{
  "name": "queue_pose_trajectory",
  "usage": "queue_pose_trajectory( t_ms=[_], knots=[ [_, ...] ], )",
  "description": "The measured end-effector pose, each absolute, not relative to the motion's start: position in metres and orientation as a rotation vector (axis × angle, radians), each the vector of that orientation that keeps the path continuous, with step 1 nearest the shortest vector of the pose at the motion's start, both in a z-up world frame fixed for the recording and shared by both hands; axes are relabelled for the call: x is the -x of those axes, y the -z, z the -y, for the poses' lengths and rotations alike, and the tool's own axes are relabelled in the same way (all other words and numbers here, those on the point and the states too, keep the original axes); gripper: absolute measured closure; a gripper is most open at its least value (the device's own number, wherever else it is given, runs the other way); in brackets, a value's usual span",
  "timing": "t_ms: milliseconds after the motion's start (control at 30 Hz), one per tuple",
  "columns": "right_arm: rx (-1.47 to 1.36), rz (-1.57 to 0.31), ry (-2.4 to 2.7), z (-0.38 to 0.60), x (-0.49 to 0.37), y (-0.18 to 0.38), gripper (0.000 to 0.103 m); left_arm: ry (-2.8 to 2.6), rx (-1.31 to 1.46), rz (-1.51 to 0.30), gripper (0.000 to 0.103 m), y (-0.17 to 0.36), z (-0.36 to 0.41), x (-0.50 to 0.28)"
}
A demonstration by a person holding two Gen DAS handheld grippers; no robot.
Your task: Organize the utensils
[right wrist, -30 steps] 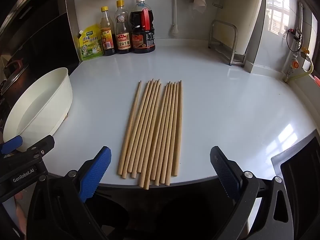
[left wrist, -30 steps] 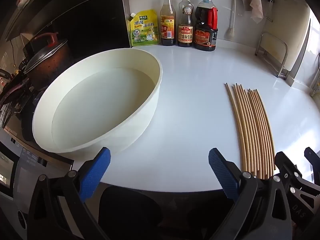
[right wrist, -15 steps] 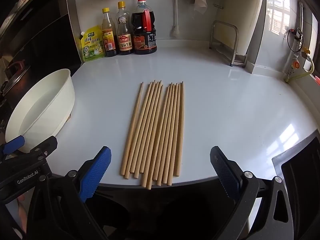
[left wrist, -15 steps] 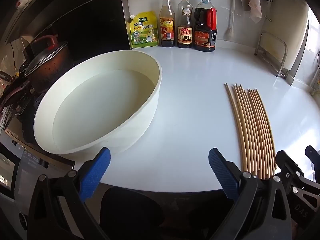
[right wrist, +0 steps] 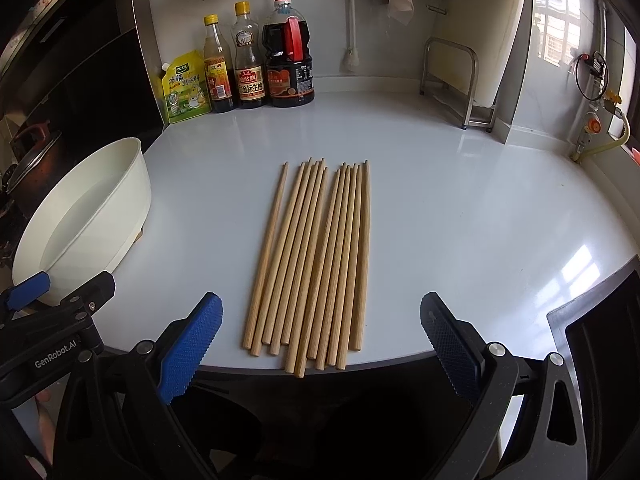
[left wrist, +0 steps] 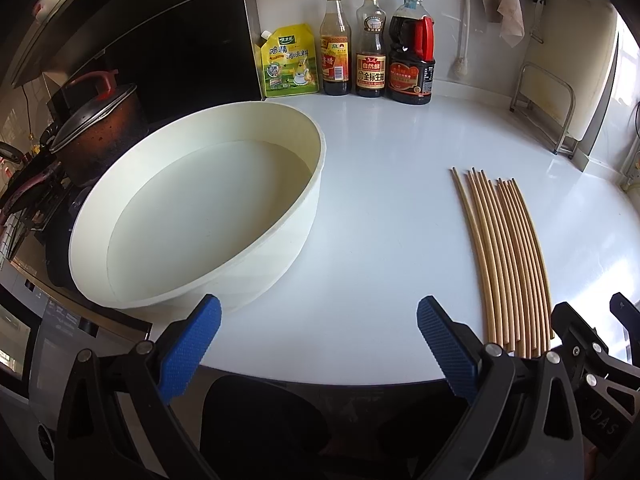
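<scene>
Left wrist view: The left gripper (left wrist: pixel 318 344) sits at 6 o'clock, above the near edge of the white counter (left wrist: pixel 380 208). Its two blue pads (left wrist: pixel 190 346) are wide apart and hold nothing. A big white basin (left wrist: pixel 280 248) sits at 9 o'clock with water inside. The wooden chopsticks (left wrist: pixel 506 260) lie flat in a row at 3 o'clock, well apart from the basin. Part of the right gripper (left wrist: pixel 592 344) shows at 4 o'clock, just beside the near ends of the chopsticks. At 12 o'clock, against the wall, stand a yellow-green pouch (left wrist: pixel 290 62), two bottles with yellow caps (left wrist: pixel 354 44) and a dark jug with a red handle (left wrist: pixel 412 60). A dark pot with a lid (left wrist: pixel 96 128) sits at 10 o'clock.

Right wrist view: The right gripper (right wrist: pixel 320 344) is at 6 o'clock. Its blue pads (right wrist: pixel 450 346) are wide apart, with nothing between them. The chopsticks (right wrist: pixel 316 256) lie in the middle, side by side. Their thin tips point to 12 o'clock. Their thick ends reach the near edge of the counter (right wrist: pixel 460 208), and a few stick out past it. The basin (right wrist: pixel 100 208) is at 9 o'clock. The left gripper (right wrist: pixel 52 308) shows at 8 o'clock, near the basin. The bottles (right wrist: pixel 234 64) stand at 11 o'clock. A metal rack (right wrist: pixel 456 80) stands at 1 o'clock.
</scene>
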State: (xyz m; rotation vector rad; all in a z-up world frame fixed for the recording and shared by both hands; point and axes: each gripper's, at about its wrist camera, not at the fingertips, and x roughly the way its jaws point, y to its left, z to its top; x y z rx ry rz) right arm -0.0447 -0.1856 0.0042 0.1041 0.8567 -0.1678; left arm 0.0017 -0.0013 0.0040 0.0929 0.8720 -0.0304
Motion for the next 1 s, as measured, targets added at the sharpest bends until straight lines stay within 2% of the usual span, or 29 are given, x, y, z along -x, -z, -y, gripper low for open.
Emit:
queue_pose_trajectory(
  t_ms=[1000],
  knots=[
    [-0.103,-0.848,0.187,0.1893,0.0482,-0.0039,0.008,0.027,-0.097,-0.861,0.006,-0.0085,-0.0005,0.0]
  ],
)
